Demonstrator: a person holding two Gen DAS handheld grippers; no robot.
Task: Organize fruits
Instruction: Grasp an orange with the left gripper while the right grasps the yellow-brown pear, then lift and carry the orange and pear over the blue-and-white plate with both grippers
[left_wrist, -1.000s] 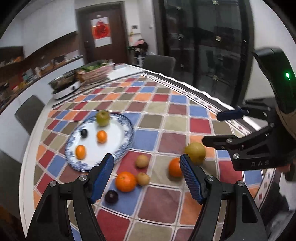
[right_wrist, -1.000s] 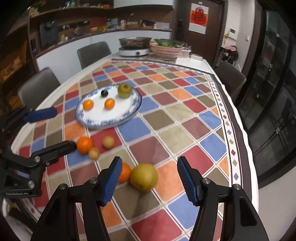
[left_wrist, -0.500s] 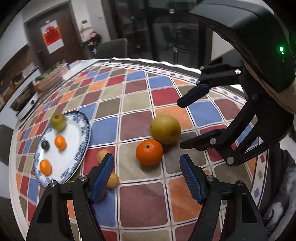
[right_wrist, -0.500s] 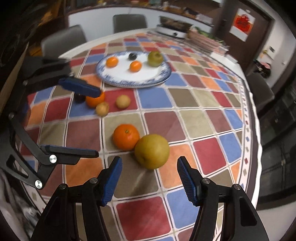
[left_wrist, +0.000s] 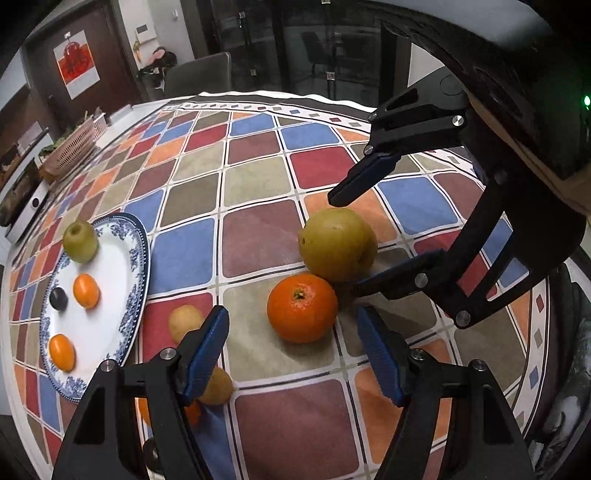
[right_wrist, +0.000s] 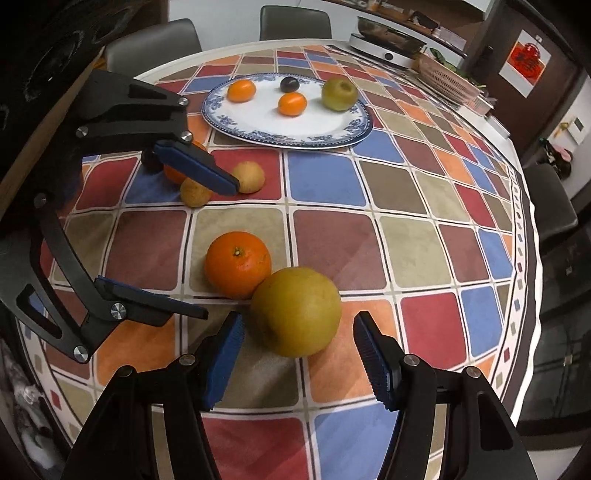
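Observation:
An orange (left_wrist: 302, 307) (right_wrist: 238, 264) touches a large yellow-green pear (left_wrist: 334, 243) (right_wrist: 296, 311) on the checked tablecloth. My left gripper (left_wrist: 291, 339) is open, its blue pads on either side of the orange, just short of it. My right gripper (right_wrist: 297, 350) is open around the near side of the pear; in the left wrist view its fingers (left_wrist: 364, 177) flank the pear. A blue-rimmed plate (left_wrist: 138, 258) (right_wrist: 258, 136) holds a green apple (right_wrist: 339, 94), two small oranges (right_wrist: 292, 103) and a dark plum (right_wrist: 289, 84).
Two small tan fruits (right_wrist: 249, 176) (right_wrist: 194, 192), another orange (right_wrist: 173, 173) and a dark plum (right_wrist: 149, 160) lie between the plate and my left gripper (right_wrist: 218, 251). A basket (right_wrist: 445, 75) and a cooker (right_wrist: 388, 53) stand at the far table end. Chairs surround the table.
Both grippers have moved in lower and closer: the left onto the orange, the right onto the pear. Both stay open. No fruit has moved.

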